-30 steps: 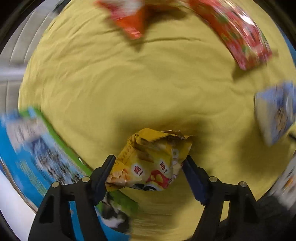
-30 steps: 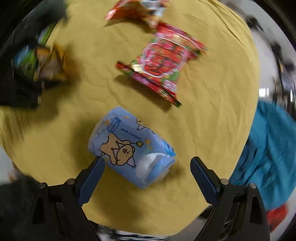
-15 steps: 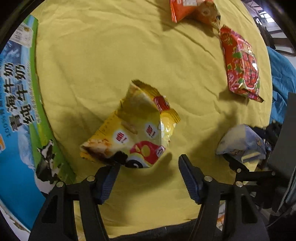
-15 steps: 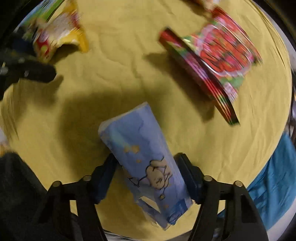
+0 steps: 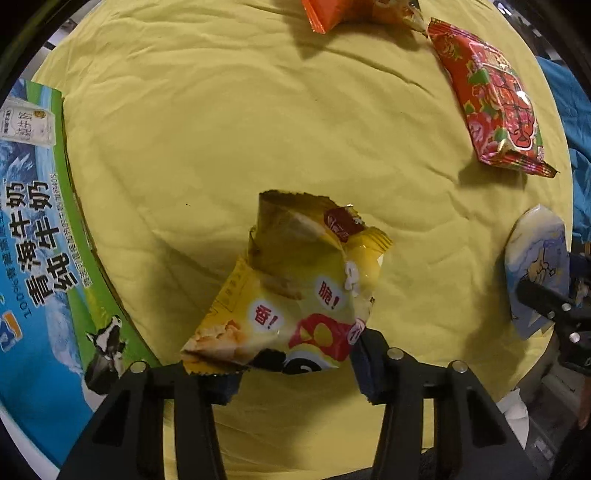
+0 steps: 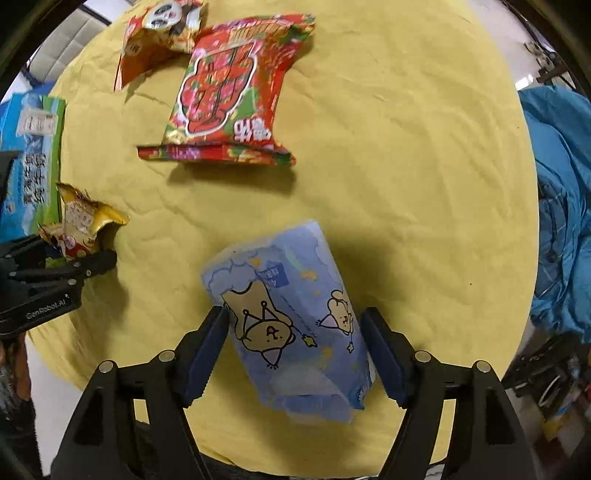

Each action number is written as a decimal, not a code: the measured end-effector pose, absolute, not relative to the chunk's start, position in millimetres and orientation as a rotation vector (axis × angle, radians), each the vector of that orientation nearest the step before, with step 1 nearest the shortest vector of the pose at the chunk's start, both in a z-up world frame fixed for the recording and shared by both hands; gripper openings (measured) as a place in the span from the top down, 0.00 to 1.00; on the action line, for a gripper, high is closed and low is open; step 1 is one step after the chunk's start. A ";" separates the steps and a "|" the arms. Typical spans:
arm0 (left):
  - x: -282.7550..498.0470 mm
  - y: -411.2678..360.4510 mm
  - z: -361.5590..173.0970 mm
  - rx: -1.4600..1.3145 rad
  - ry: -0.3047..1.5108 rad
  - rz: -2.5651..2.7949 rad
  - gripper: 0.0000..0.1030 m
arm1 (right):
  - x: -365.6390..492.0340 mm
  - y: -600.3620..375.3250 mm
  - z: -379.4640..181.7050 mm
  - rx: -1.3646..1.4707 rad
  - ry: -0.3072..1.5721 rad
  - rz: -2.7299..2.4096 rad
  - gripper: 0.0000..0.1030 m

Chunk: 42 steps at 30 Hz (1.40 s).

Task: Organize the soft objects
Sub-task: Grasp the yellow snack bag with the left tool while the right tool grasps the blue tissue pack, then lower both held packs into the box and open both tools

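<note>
A yellow snack bag (image 5: 295, 295) sits between the fingers of my left gripper (image 5: 295, 369), which is shut on its lower end; it also shows in the right wrist view (image 6: 83, 225). My right gripper (image 6: 293, 350) is shut on a blue tissue pack with cartoon cats (image 6: 291, 325), also seen in the left wrist view (image 5: 535, 266). A red flowered snack bag (image 6: 225, 96) (image 5: 491, 99) and an orange-red bag (image 6: 159, 33) (image 5: 332, 13) lie on the yellow cloth (image 5: 258, 129) at the far side.
A blue and green milk carton box (image 5: 33, 229) (image 6: 31, 158) stands at the cloth's left edge. A blue fabric heap (image 6: 557, 206) lies off the right edge. The round cloth's near edge drops off just under both grippers.
My left gripper swung away from the box with the yellow bag held. My right gripper closed on the tissue pack, turned it upright and lifted it.
</note>
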State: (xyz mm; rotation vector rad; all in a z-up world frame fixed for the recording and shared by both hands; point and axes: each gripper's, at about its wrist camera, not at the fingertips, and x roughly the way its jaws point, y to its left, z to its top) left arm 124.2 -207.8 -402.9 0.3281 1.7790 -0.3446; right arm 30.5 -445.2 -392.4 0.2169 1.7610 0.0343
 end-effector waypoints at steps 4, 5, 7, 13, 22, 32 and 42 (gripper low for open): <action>114.1 -207.9 -399.2 0.265 1.774 -0.340 0.63 | 27.2 -418.0 -398.6 0.131 1.776 0.039 0.26; 111.1 -202.3 -395.9 0.234 1.779 -0.340 0.64 | 25.9 -415.0 -400.3 0.113 1.778 0.039 0.26; 106.4 -199.8 -390.7 0.169 1.785 -0.337 0.66 | 22.5 -404.3 -402.7 0.070 1.777 0.034 0.37; 85.2 -196.0 -375.0 0.102 1.767 -0.329 0.68 | 13.3 -391.0 -399.6 0.128 1.766 -0.022 0.82; 75.3 -177.3 -336.5 0.059 1.696 -0.327 0.71 | 6.9 -426.1 -368.6 0.342 1.706 -0.024 0.85; 67.9 -145.7 -267.0 -0.045 1.535 -0.348 0.72 | 47.7 -407.1 -282.7 0.399 1.570 0.075 0.85; 77.5 -90.0 -190.2 -0.139 1.377 -0.327 0.72 | 63.7 -332.0 -220.5 0.327 1.462 0.168 0.85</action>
